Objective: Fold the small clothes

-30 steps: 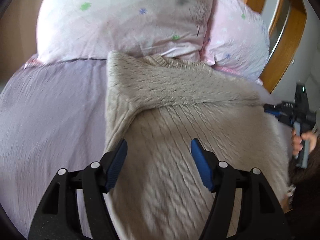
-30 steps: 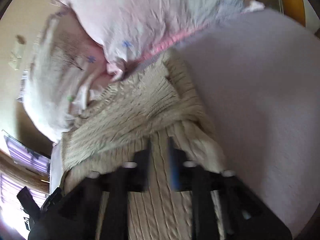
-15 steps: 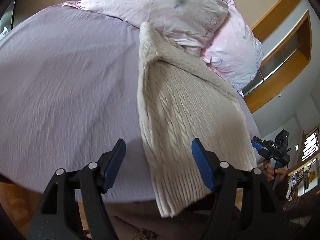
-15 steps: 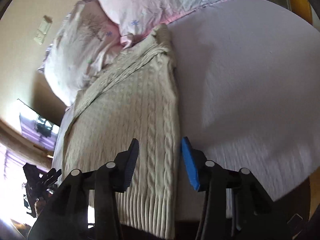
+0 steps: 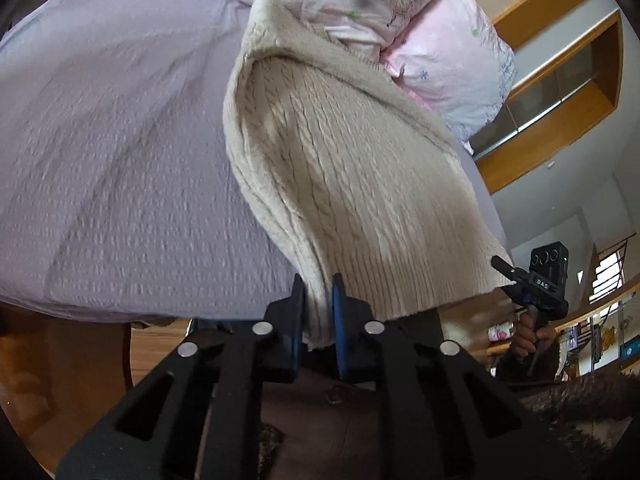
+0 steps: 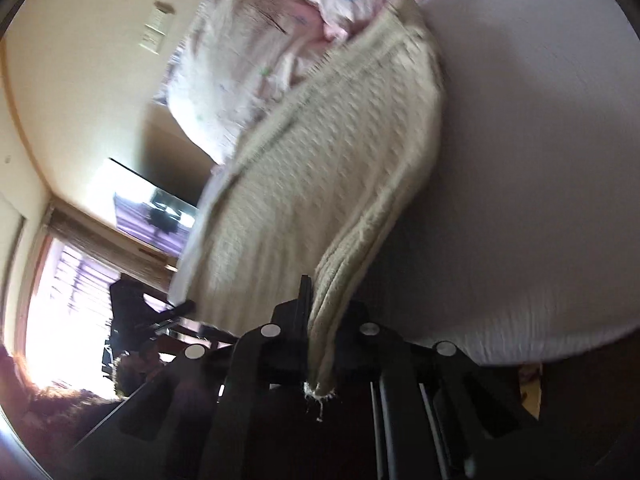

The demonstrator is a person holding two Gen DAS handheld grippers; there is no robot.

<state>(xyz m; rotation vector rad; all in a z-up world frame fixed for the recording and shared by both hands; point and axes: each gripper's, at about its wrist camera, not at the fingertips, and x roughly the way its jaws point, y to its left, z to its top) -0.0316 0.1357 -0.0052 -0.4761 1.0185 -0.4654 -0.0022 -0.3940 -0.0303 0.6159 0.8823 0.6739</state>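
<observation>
Hem corners come first: the left hand-held gripper (image 5: pixel 318 320) is clamped on the near left corner of the cream cable-knit sweater (image 5: pixel 340 168), and the right hand-held gripper (image 6: pixel 320 336) is pinched tight on the opposite hem corner, both low at the bed's foot edge and level with each other. From those grips the sweater runs lengthwise straight away over the lilac bedsheet (image 5: pixel 120 160), its collar end touching the pink pillows (image 5: pixel 400 12), so the fold probably carries hem toward collar.

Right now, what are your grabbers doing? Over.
Left gripper shut on sweater hem. Right gripper shut on opposite corner. Pillows touching far end.
</observation>
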